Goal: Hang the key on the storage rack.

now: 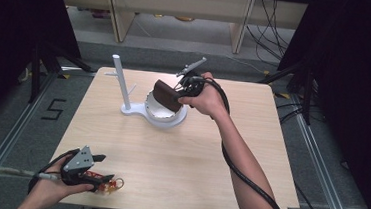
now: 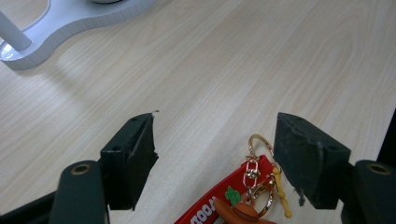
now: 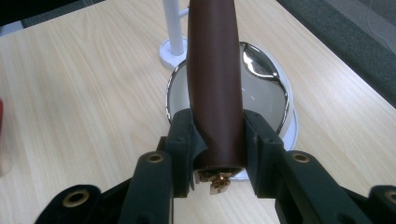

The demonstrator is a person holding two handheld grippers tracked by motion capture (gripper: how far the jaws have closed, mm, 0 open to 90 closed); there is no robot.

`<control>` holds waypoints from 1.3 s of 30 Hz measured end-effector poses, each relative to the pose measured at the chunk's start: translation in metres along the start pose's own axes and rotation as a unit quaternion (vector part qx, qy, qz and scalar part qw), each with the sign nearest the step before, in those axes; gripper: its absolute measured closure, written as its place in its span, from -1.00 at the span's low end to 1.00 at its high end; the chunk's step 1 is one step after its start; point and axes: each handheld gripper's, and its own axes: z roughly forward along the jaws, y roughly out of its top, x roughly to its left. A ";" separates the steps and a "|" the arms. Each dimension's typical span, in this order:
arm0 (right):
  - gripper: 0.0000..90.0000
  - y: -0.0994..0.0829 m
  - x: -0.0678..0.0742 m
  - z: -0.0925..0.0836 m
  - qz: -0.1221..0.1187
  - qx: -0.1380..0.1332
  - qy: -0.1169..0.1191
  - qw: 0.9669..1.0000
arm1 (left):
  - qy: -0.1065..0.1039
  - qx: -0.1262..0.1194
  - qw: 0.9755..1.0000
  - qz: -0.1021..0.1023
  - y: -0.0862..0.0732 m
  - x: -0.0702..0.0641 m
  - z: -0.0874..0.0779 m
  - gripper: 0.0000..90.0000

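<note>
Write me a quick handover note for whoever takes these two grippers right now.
Right gripper: shut on the brown wallet, held above the round silver dish of the white stand.
Left gripper: open, resting at the table's near left edge, with the red keychain lying between its jaws, not gripped.
Done: wallet picked up.
Left: likely set the wallet in the dish, then deal with the keychain.

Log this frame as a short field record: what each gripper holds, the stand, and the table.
right gripper: shut on brown leather pouch, held above the dish
left gripper: open, jaws either side of red keychain at the table's near edge
stand: white stand with upright post and shiny round dish
table: light wood table
</note>
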 end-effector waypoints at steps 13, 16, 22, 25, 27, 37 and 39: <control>0.50 0.003 0.000 0.020 -0.002 0.003 0.002 1.000 | 0.001 0.000 1.000 -0.006 -0.002 -0.001 0.001 -0.36; 0.50 0.002 0.001 0.025 0.007 0.008 0.002 1.000 | 0.001 0.005 1.000 0.001 -0.001 0.000 0.000 -0.36; 0.50 -0.001 -0.002 0.041 0.008 0.021 -0.005 1.000 | -0.005 0.002 1.000 -0.002 0.000 -0.001 0.002 -0.36; 0.48 -0.003 -0.001 0.051 0.014 0.029 -0.003 0.999 | -0.002 0.002 1.000 0.002 0.001 0.000 0.003 -0.36; 0.45 -0.006 -0.001 0.058 0.014 0.013 -0.008 1.000 | -0.003 0.002 1.000 0.002 0.001 -0.001 0.003 -0.36; 0.21 -0.013 -0.006 0.037 0.016 -0.020 -0.076 0.997 | -0.001 0.002 1.000 -0.002 0.000 0.001 0.003 -0.36; 0.25 -0.016 -0.006 0.029 0.026 -0.020 -0.074 0.997 | -0.001 0.000 1.000 -0.002 0.001 0.001 0.003 -0.36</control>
